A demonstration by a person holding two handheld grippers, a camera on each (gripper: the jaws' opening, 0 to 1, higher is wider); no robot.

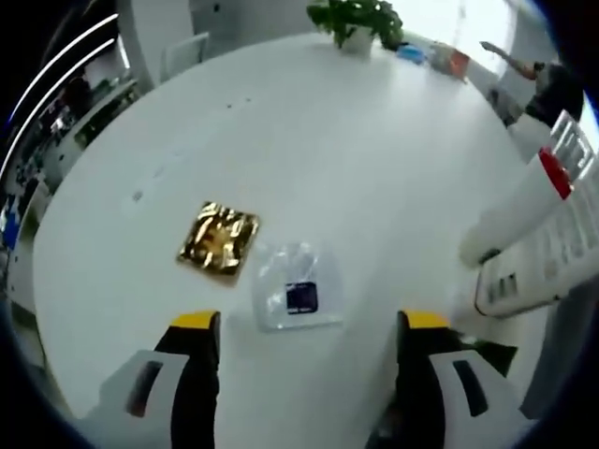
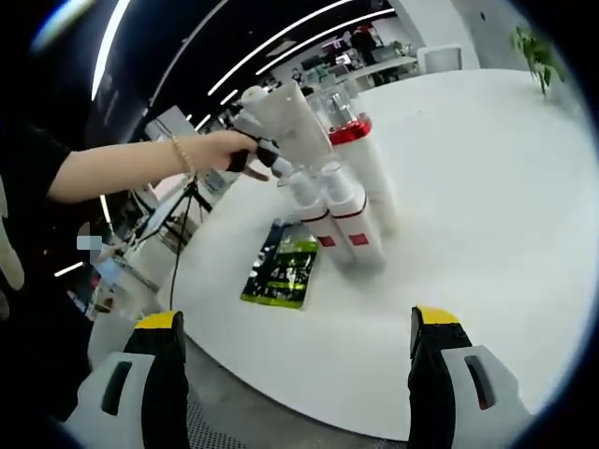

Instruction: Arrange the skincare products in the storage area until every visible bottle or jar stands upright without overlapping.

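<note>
On the white surface (image 2: 487, 215): bottles (image 2: 346, 210) clustered, apparently upright.
Both grippers' jaws wide, empty; approach each bottle squarely, grip low, space them without overlap.

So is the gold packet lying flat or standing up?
Lying flat. In the left gripper view the gold packet shows its whole crinkled face on the white table, beside a clear pouch.

L tongs (image 1: 310, 327) jaws wide apart; R tongs (image 2: 293, 327) same, nothing held.
</note>
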